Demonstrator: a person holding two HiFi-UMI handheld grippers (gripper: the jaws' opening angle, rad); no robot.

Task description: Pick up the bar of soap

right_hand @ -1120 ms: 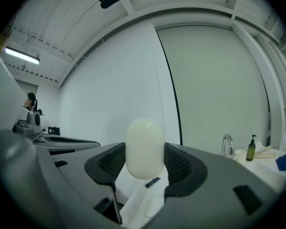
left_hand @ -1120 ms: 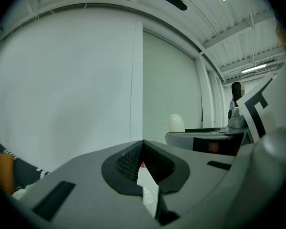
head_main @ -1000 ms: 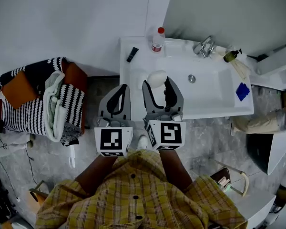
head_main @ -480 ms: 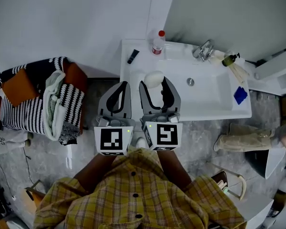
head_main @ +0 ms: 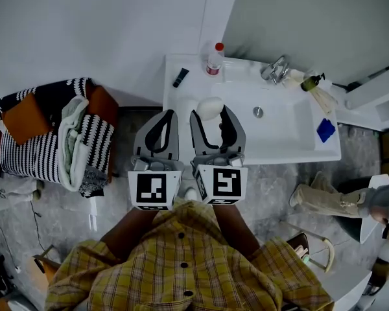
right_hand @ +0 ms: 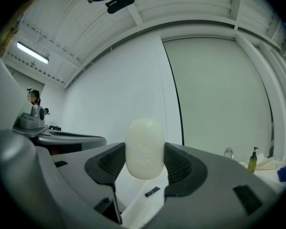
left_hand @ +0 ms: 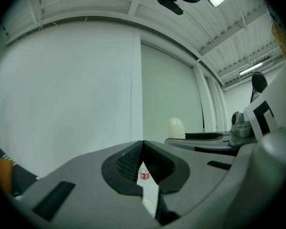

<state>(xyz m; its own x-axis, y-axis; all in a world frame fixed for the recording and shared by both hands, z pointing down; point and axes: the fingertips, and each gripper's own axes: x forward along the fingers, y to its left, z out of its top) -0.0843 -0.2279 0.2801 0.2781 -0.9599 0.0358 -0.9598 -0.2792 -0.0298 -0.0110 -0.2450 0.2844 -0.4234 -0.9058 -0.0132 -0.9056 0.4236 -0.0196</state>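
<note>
Right tongs (head_main: 211, 111) stay clamped on the bar of soap (right_hand: 144, 148), held barely shifted above the sink (head_main: 292, 141), so the pickup looks done; left tongs (head_main: 170, 115) are closed and empty.

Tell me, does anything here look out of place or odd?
Nothing stands out. The bar of soap sits upright, centred between the fingers of the right gripper; the left gripper is shut and empty.

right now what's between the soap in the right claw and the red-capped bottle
Nothing: the head view shows only bare white sink between the soap and the bottle.
</note>
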